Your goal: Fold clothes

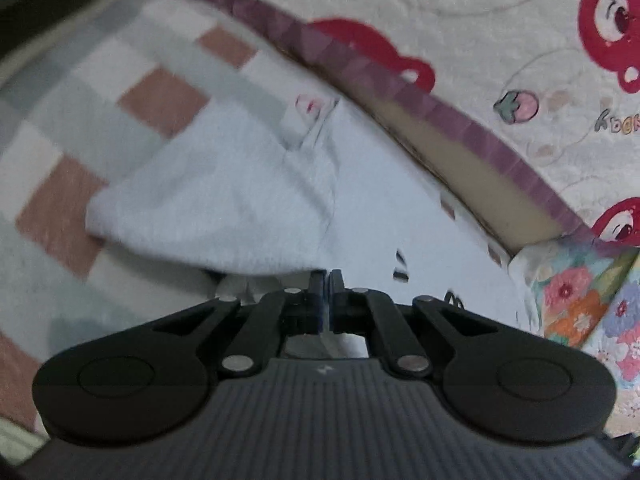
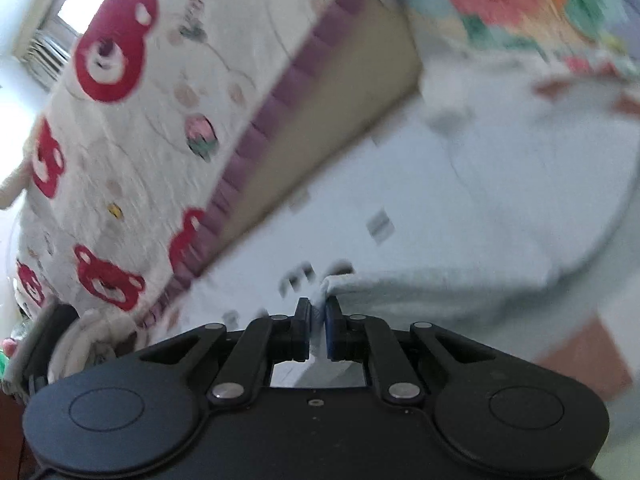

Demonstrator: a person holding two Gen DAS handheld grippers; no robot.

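Note:
A white garment (image 1: 248, 200) lies on a checked blanket (image 1: 60, 128), partly folded over, with a small label near its neck (image 1: 308, 106). My left gripper (image 1: 325, 280) is shut on the garment's near edge, with cloth pinched between the pads. In the right wrist view the same white garment (image 2: 480, 200) spreads out ahead. My right gripper (image 2: 318, 312) is shut on a bunched edge of it. Both views are blurred by motion.
A bed with a white cover printed with red bears (image 1: 500, 20) and a purple trim (image 1: 400, 80) runs along the far side; it also shows in the right wrist view (image 2: 140, 120). A floral quilt (image 1: 580, 300) lies at the right, and in the right wrist view (image 2: 520, 0).

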